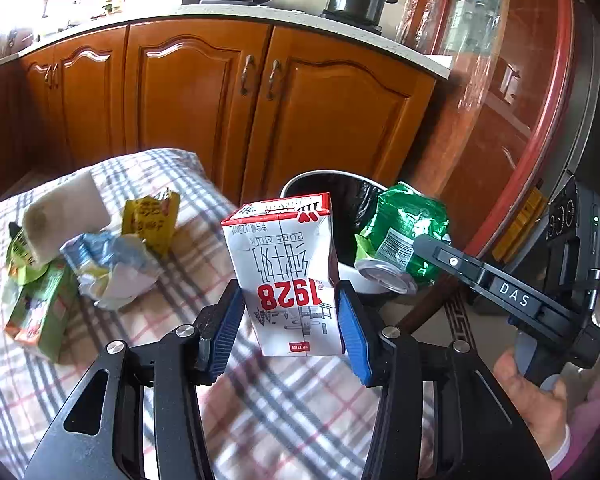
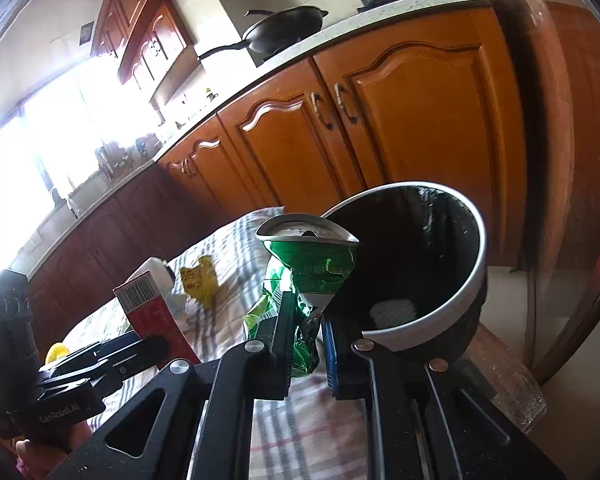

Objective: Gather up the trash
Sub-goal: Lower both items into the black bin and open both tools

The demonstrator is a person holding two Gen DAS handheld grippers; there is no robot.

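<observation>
My left gripper (image 1: 288, 316) is shut on a white and red milk carton (image 1: 284, 268), held upside down above the checked tablecloth (image 1: 260, 412). My right gripper (image 2: 308, 320) is shut on a crushed green can (image 2: 312, 268), pinched flat between the blue pads. In the left wrist view that green can (image 1: 404, 232) hangs over the rim of the white bin (image 1: 352, 276) with a black liner. The bin (image 2: 452, 320) stands just right of the can in the right wrist view. There the carton (image 2: 152, 312) shows at the left in the other gripper's fingers.
More trash lies on the cloth at the left: a yellow wrapper (image 1: 152, 220), crumpled blue-white paper (image 1: 112, 264), a green carton (image 1: 40, 312) and a pale roll (image 1: 64, 212). Orange cabinets (image 1: 228, 96) stand behind. A person's hand (image 1: 536, 400) holds the right gripper's handle.
</observation>
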